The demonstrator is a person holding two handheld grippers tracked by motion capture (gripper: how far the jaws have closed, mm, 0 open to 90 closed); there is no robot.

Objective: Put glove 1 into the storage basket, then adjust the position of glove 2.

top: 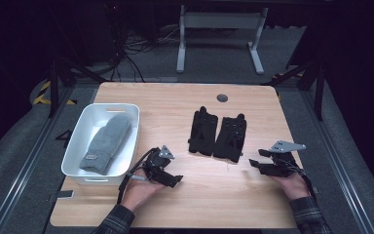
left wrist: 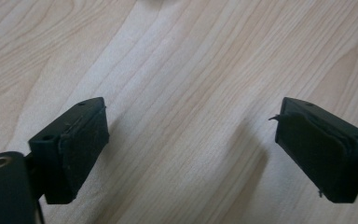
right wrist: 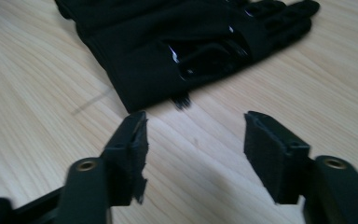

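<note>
High view: pale wooden table on grey floor, dark surroundings.

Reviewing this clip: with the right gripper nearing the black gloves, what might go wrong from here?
1. The two black gloves lie touching side by side; the right gripper, open just short of a cuff, might pinch both or drag the neighbour.
2. The white bin already holds a grey mitten, so a glove dropped there may hang over the rim.
</note>
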